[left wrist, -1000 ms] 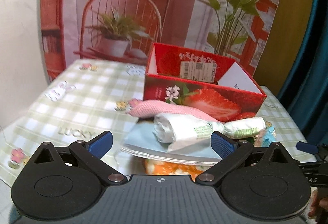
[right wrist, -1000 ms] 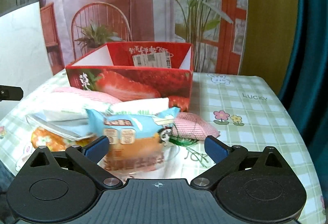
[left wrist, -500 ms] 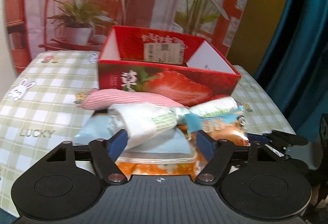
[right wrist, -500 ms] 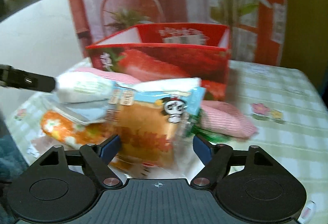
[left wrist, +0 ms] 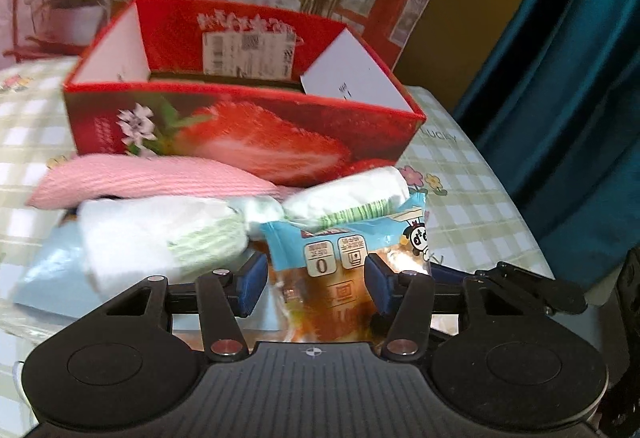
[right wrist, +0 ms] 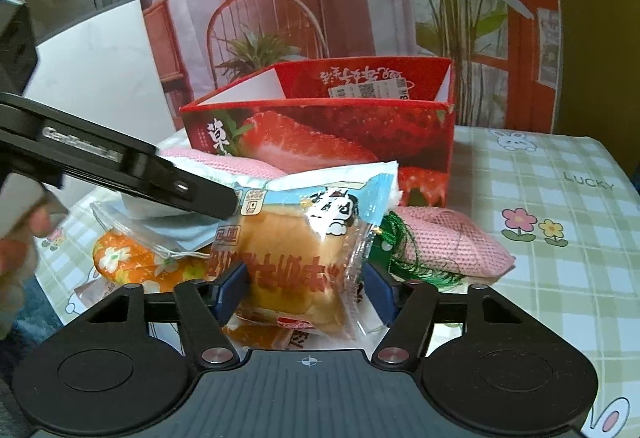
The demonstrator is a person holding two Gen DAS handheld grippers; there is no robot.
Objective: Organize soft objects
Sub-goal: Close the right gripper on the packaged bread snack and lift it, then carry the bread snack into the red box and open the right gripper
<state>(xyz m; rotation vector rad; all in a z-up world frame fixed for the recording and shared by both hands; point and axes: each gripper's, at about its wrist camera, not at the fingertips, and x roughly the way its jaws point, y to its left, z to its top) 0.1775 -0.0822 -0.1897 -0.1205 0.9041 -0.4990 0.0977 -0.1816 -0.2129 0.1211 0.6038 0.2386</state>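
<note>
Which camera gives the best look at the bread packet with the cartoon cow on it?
The right wrist view: the bread packet faces it nearly whole, bun, cow and red lettering clear, between the closing right gripper jaws. The left wrist view shows only its blue sealed end and part of the clear wrapper, between the closing left gripper jaws.

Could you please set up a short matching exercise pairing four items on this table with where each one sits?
Things:
1. strawberry box
2. bread packet
3. pink knitted cloth
4. white tissue roll

Places:
A. lying against the front foot of the box
B. between the closing fingers of both grippers
C. standing open at the back of the pile
D. on top of a pale blue pack

Pairs: 1-C, 2-B, 3-A, 4-D
</note>
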